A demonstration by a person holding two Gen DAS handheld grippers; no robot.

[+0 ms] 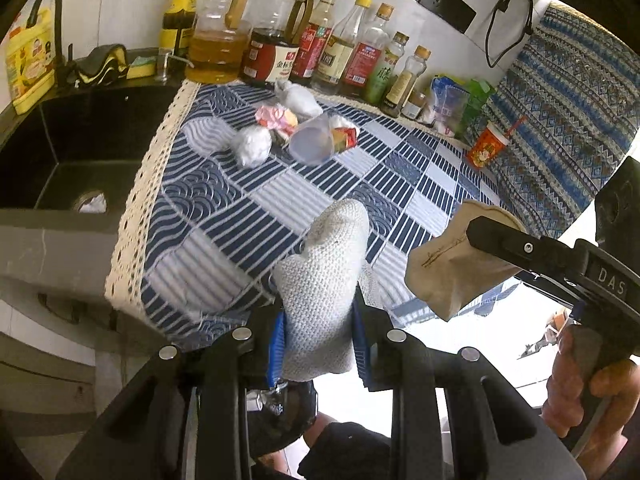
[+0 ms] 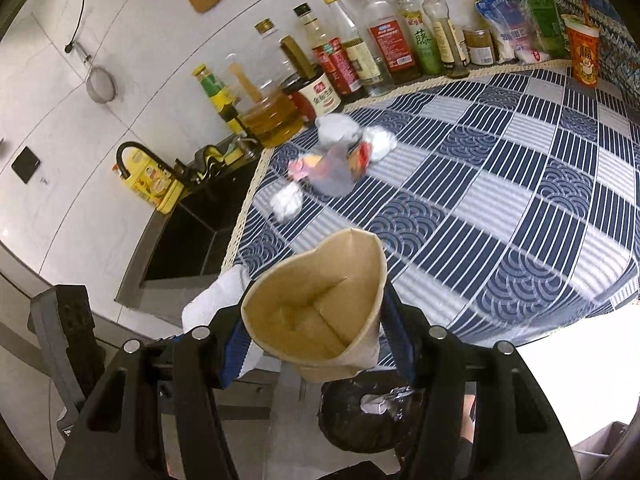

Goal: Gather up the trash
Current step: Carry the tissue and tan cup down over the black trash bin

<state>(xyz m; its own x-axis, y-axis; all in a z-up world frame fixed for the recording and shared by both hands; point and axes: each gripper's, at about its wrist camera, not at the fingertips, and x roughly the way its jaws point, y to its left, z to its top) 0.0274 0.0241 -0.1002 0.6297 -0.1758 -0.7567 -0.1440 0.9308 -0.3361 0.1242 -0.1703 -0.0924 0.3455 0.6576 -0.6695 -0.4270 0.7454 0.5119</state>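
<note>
- The trash still on the counter lies in a loose heap on the far part of the blue-and-white patterned tablecloth [image 1: 224, 216], toward its left edge: a crumpled white wad [image 1: 253, 146] nearest, a clear plastic cup [image 1: 312, 142] on its side just right of it, colourful wrappers [image 1: 277, 118] between and behind them, and a second white wad [image 1: 299, 98] farthest back.
- The left gripper [image 1: 320, 316] is clamped tight on a white knitted cloth [image 1: 326, 280], which sticks up between its blue pads over the near edge of the tablecloth.
- The right gripper [image 2: 320, 328] holds a crumpled tan paper cup [image 2: 320, 300] at a middling width, the pads pressed on its squashed sides; the cup's open mouth faces the camera.
- In the left wrist view the tan paper cup [image 1: 452, 264] hangs to the right of the cloth, with a bare hand [image 1: 588, 392] on the gripper's handle.
- Below the tan cup, at floor level, stands a dark bin [image 2: 368, 416] lined with a black bag, something white lying inside.
- A row of sauce and oil bottles [image 1: 280, 40] stands along the far wall behind the heap.
- A black sink [image 1: 76, 148] with a dark tap sits to the left of the tablecloth, with a yellow bottle [image 1: 30, 60] at its far left.
- A red printed drink cup with a straw [image 1: 486, 148] stands at the far right.
</note>
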